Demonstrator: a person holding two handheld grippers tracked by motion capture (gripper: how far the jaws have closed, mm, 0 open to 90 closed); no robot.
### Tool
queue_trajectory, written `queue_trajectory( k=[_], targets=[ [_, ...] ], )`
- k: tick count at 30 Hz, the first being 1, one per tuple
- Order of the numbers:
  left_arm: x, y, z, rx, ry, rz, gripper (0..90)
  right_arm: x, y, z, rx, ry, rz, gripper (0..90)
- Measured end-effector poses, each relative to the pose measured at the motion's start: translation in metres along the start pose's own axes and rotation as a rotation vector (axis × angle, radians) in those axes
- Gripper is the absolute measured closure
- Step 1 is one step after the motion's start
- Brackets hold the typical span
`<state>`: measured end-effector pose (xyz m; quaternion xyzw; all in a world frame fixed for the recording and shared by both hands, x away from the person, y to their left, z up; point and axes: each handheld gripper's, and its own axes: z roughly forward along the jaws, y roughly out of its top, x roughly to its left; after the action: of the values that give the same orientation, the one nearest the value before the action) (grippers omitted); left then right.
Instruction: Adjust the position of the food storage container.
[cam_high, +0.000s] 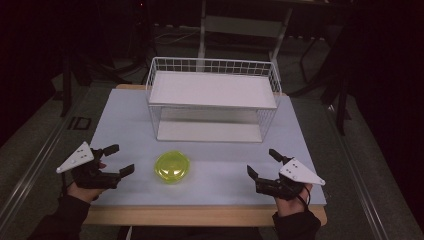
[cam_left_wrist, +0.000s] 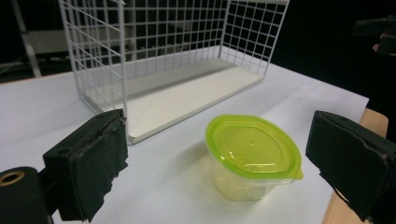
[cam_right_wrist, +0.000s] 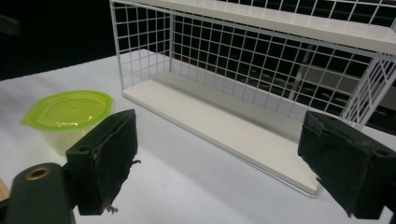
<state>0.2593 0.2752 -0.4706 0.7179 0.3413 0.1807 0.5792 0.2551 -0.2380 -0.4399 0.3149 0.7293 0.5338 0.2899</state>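
The little tub (cam_high: 172, 167) with the green lid sits near the table's (cam_high: 125, 120) front edge, just ahead of the wire rack (cam_high: 212, 100), with the left tool (cam_high: 120, 160) and right tool (cam_high: 261, 164) either side, both wide open and holding nothing.

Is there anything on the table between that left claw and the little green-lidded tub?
Nothing: in the high view, bare table separates the open left gripper from the tub.

Yellow-green container (cam_high: 172, 167), white wire rack (cam_high: 212, 100)
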Motion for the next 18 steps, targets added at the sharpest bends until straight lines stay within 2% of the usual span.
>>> queue_trajectory(
  k=[4,8,10,15,18],
  targets=[
    [-0.002,0.004,0.008,0.005,-0.012,0.001,17.1,0.005,0.0,0.002,-0.016,-0.007,-0.012,10.6],
    [-0.002,0.007,0.016,0.003,-0.032,-0.012,31.5,0.009,0.001,0.003,-0.023,-0.021,-0.017,10.6],
    [-0.003,0.008,0.021,0.028,-0.01,-0.008,38.6,0.009,0.001,0.003,-0.022,-0.014,-0.017,10.6],
    [-0.003,0.007,0.031,0.056,-0.007,-0.031,57.8,0.01,0.001,0.002,-0.027,-0.009,-0.022,11.0],
    [0.0,0.006,0.036,0.095,0.04,-0.034,69.4,0.01,0.0,0.002,-0.022,0.002,-0.02,13.0]
  ],
)
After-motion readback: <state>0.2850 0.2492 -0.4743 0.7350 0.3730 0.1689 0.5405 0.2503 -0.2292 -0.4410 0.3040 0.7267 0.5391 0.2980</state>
